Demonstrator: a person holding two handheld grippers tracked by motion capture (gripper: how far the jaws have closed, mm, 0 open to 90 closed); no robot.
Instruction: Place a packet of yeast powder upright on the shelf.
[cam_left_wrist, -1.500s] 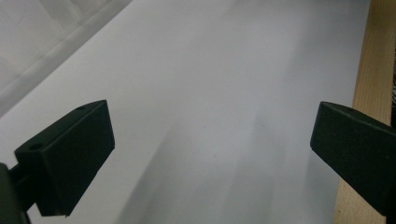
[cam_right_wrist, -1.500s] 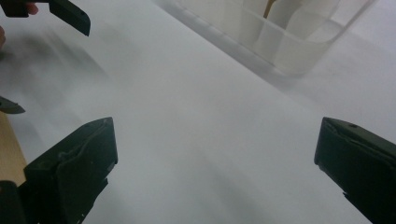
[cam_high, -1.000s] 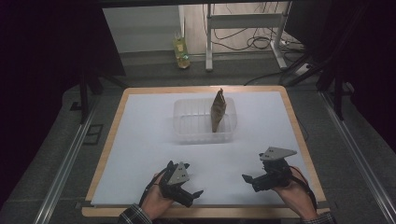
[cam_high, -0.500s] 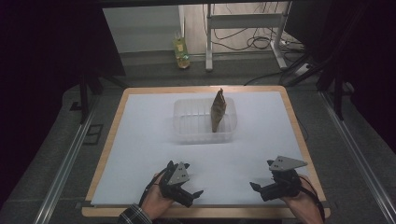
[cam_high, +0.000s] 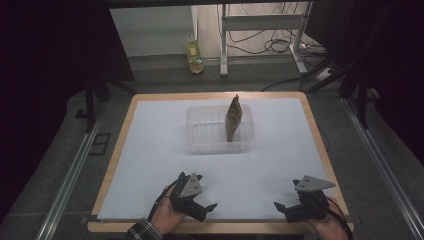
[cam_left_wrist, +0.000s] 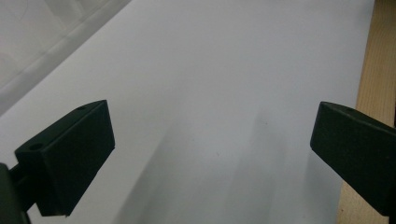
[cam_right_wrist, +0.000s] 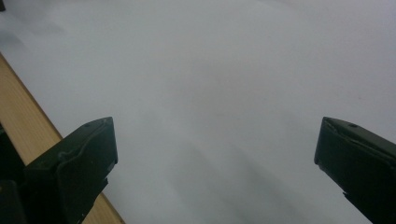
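Pouch (cam_high: 233, 119) stands upright in the clear tub (cam_high: 200, 137) near the worktop's (cam_high: 120, 150) far edge, propped against the tub's right side, likely for easy reach. Left tool (cam_high: 206, 208) rests by the near edge, spread wide, holding nothing. Right tool (cam_high: 283, 209), near the right corner, likewise gapes empty.
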